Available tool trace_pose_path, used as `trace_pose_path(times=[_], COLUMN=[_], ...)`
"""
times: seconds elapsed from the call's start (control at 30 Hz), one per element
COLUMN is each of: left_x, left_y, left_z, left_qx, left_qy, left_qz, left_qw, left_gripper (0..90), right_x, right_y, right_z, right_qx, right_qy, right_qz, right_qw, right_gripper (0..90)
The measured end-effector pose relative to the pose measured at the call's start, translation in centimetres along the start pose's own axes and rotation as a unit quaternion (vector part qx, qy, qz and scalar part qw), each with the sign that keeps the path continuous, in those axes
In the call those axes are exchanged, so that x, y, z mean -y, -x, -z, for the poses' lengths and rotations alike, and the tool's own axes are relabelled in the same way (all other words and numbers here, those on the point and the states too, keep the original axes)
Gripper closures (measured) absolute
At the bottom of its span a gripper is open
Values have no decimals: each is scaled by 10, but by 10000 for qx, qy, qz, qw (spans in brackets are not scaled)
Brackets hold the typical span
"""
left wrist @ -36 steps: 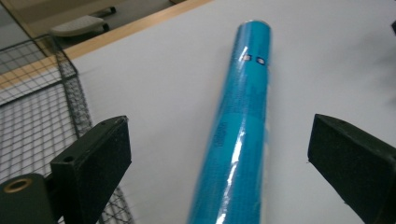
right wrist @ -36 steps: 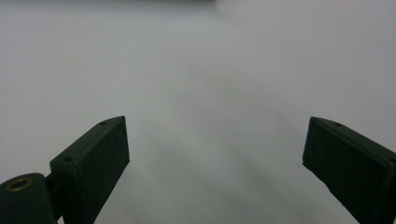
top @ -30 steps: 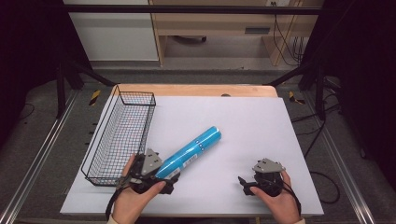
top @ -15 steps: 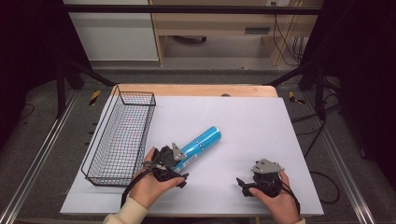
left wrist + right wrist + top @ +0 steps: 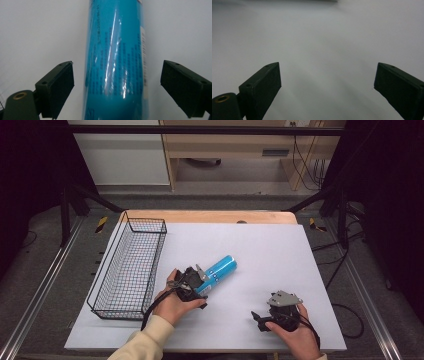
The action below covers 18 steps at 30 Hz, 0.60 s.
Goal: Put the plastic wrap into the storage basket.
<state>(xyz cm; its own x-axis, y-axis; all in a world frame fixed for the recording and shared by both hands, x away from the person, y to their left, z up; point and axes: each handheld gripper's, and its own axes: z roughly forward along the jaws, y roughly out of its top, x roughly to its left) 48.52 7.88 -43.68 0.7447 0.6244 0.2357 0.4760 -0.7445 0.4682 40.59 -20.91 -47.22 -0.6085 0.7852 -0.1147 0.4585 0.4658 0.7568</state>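
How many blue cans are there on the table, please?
1. The blue can lies on the white table, right of the basket, between the open fingers of the left gripper. None seems hidden.

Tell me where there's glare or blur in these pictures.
Left gripper view: white glare streaks run down the glossy blue cylindrical can, its small print soft. Right gripper view: the white table surface is featureless and blurred. High view: evenly lit, dark surroundings.

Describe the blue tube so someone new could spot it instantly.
Start at the white table top; a black wire basket stands along its left edge. Just right of the basket lies the blue tube, on its side between the open jaws of the left gripper. It is the table's one bright glossy cylinder.
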Motion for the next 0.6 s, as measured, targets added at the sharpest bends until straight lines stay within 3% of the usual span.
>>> trace_pose_path(times=[0.27, 0.53, 0.6], left_x=[-10, -16, -18], left_y=[-6, -11, -12], left_z=[-18, -25, -27], left_qx=[129, 150, 245], left_qy=[-219, -301, -368], left_qz=[-16, 30, 35], left_qw=[9997, 9994, 9990], left_gripper=[146, 161, 181], right_x=[0, 0, 0], right_y=[-1, -1, -1], right_z=[0, -1, 0], right_qx=[-58, -76, -73], right_qy=[12, 9, 7], right_qz=[14, 39, 29], right_qw=[10000, 10000, 10000], right_gripper=[77, 77, 77])
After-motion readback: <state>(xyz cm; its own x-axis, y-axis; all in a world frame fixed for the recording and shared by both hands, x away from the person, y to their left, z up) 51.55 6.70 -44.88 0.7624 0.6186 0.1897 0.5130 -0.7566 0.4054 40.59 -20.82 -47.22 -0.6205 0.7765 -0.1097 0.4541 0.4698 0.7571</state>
